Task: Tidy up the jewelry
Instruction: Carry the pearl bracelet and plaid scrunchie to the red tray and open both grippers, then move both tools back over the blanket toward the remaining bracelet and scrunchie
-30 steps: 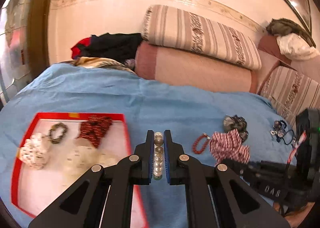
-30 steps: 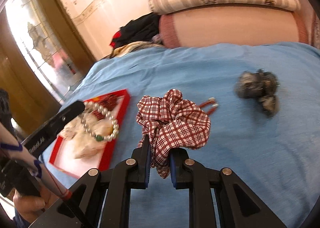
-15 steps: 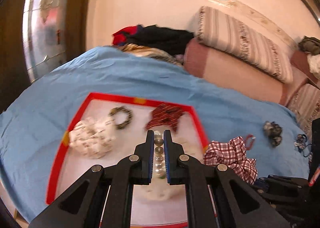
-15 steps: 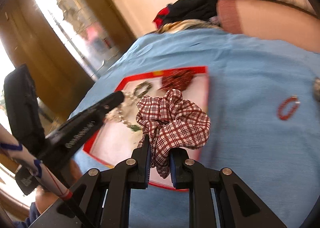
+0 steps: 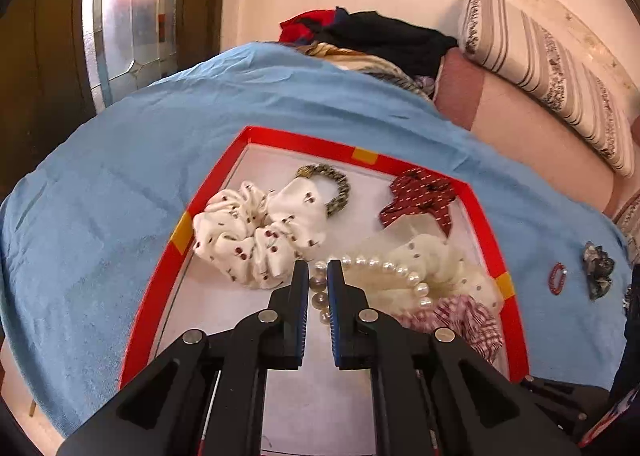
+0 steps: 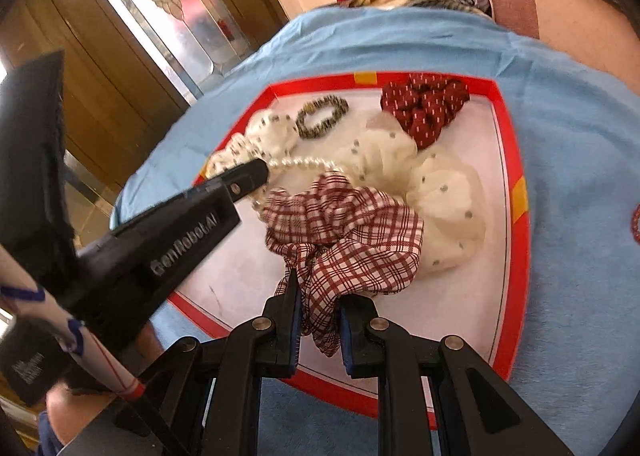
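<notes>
While both hover over the red-rimmed white tray (image 6: 502, 144), the left gripper (image 5: 318, 276) pinches a white pearl-bead strand (image 5: 394, 270), slippery and loose; the right gripper (image 6: 318, 316) clamps a soft, light red-checked fabric scrunchie (image 6: 344, 228) by one fold.

A striped pillow (image 5: 548, 68) rests on a pink bolster (image 5: 520, 124), beside dark heaped clothes (image 5: 384, 36).

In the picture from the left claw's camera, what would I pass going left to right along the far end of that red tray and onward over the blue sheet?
Spotted white scrunchie → striped hair tie → dark red scrunchie → red bead bracelet → dark grey scrunchie.
</notes>
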A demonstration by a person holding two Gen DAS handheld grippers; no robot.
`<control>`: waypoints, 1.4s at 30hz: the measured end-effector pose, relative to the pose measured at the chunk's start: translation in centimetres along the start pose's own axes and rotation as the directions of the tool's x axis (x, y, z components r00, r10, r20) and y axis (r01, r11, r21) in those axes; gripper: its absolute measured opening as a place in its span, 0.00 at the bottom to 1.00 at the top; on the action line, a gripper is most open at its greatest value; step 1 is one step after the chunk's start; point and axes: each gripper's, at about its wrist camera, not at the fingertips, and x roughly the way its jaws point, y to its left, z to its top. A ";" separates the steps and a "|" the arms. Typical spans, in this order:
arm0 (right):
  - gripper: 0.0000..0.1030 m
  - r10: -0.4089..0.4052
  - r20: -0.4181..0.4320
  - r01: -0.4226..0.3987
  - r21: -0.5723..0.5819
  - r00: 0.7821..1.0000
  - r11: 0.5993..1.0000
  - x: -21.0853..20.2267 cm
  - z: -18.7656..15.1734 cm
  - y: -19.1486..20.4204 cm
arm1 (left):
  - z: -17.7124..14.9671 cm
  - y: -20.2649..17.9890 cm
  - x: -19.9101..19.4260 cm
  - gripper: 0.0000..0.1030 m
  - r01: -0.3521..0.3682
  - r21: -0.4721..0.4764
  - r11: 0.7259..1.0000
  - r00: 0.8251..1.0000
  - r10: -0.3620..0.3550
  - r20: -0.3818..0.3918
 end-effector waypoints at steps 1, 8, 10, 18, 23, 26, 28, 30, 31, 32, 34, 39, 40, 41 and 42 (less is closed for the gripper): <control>0.17 -0.003 -0.005 0.003 0.002 1.000 1.000 0.2 -0.1 -0.1 | -0.1 0.1 0.2 0.09 -0.004 -0.001 1.000 1.000 0.004 -0.010; 0.21 0.000 -0.011 0.000 0.008 1.000 1.000 0.3 -0.2 -0.9 | -0.2 0.4 0.7 0.09 -0.034 -0.007 0.999 0.999 0.033 -0.030; 0.29 0.001 -0.014 -0.001 -0.001 1.000 1.000 0.1 -0.3 -0.9 | -0.2 0.3 0.6 0.09 -0.029 -0.013 0.999 0.999 0.029 -0.027; 0.50 -0.008 -0.010 0.008 0.003 1.000 1.000 -1.3 -0.8 -0.8 | 0.6 0.2 -0.8 0.17 -0.016 -0.039 0.999 0.999 0.018 0.030; 0.51 -0.012 -0.002 0.012 0.009 1.000 1.000 -2.4 -0.9 -1.1 | 1.0 0.1 -1.7 0.20 -0.008 -0.060 0.998 0.997 0.013 0.074; 0.51 -0.008 0.013 0.008 0.013 1.000 1.000 -3.3 -0.7 -1.3 | 1.1 -0.4 -2.0 0.22 0.003 -0.059 0.998 0.997 0.002 0.083; 0.51 -0.011 0.031 0.011 0.014 0.999 1.000 -4.2 -0.6 -1.6 | 1.2 -1.1 -2.0 0.22 0.009 -0.047 0.999 0.996 -0.005 0.087; 0.51 -0.010 0.051 0.009 0.022 0.999 1.000 -5.6 -0.7 -2.3 | 1.3 -1.8 -2.2 0.22 0.017 -0.033 0.999 0.995 -0.014 0.099; 0.51 -0.011 0.063 0.009 0.030 0.998 1.000 -6.3 -0.8 -2.7 | 1.3 -2.2 -2.3 0.22 0.021 -0.023 1.000 0.995 -0.018 0.103; 0.51 -0.010 0.077 0.007 0.038 0.997 0.999 -7.1 -0.8 -3.2 | 1.3 -2.7 -2.4 0.23 0.022 -0.011 1.000 0.994 -0.021 0.107; 0.54 -0.018 0.098 0.012 0.056 0.995 0.998 -8.6 -1.1 -4.5 | 1.2 -3.8 -2.5 0.23 0.032 0.011 0.999 0.993 -0.033 0.112; 0.55 -0.048 0.129 0.031 0.128 0.991 0.991 -11.5 -1.8 -8.1 | 0.9 -6.6 -2.5 0.24 0.057 0.064 0.996 0.991 -0.065 0.115; 0.55 -0.054 0.133 0.035 0.140 0.990 0.989 -12.0 -1.9 -8.8 | 0.8 -7.3 -2.6 0.25 0.061 0.077 0.995 0.991 -0.070 0.116; 0.55 -0.064 0.138 0.043 0.153 0.988 0.987 -12.8 -2.2 -9.7 | 0.7 -7.9 -2.6 0.26 0.071 0.091 0.993 0.990 -0.081 0.114; 0.55 -0.078 0.143 0.053 0.166 0.987 0.985 -13.4 -2.4 -10.6 | 0.5 -8.7 -2.6 0.26 0.081 0.106 0.991 0.990 -0.092 0.109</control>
